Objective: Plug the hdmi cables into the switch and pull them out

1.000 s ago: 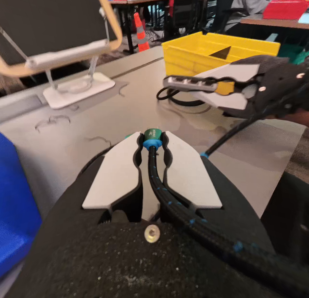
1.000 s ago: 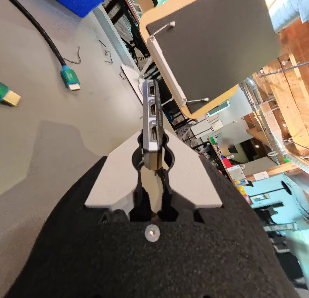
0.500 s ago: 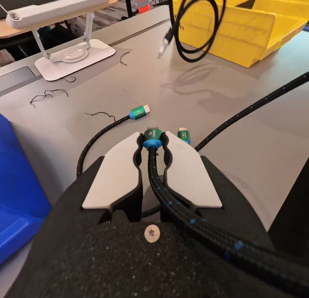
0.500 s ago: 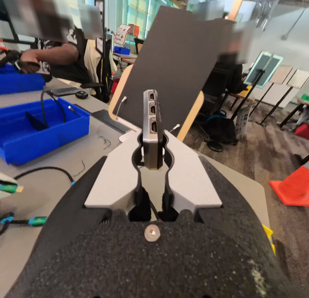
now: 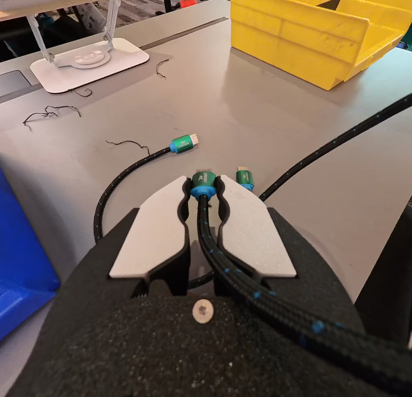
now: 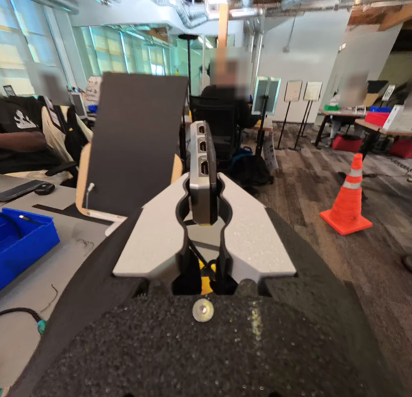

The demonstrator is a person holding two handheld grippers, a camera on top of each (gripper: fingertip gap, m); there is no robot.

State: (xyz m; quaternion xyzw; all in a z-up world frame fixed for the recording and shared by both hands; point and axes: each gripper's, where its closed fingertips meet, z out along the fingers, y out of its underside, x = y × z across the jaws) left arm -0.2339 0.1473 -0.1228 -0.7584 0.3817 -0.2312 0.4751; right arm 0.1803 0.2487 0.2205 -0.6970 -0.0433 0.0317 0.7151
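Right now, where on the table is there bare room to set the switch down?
The open grey stretch between the white stand base, the yellow bin and the loose green plug is free. Beside the left gripper it is crowded with cables.

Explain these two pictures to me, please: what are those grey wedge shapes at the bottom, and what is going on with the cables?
No robot arm here: a person holds a two-finger gripper in each hand, and a camera on each looks forward along its grey fingers.

The left wrist view shows the left gripper shut on the green HDMI plug of a black braided cable. Beyond it, on the grey table, lie two more green plugs, one ahead to the left and one close on the right, unplugged. A yellow bin and a white stand sit farther back, a blue bin on the left.

The right wrist view shows the right gripper clamping a grey switch, raised and facing the room. Its three visible ports are empty, so nothing is plugged in.
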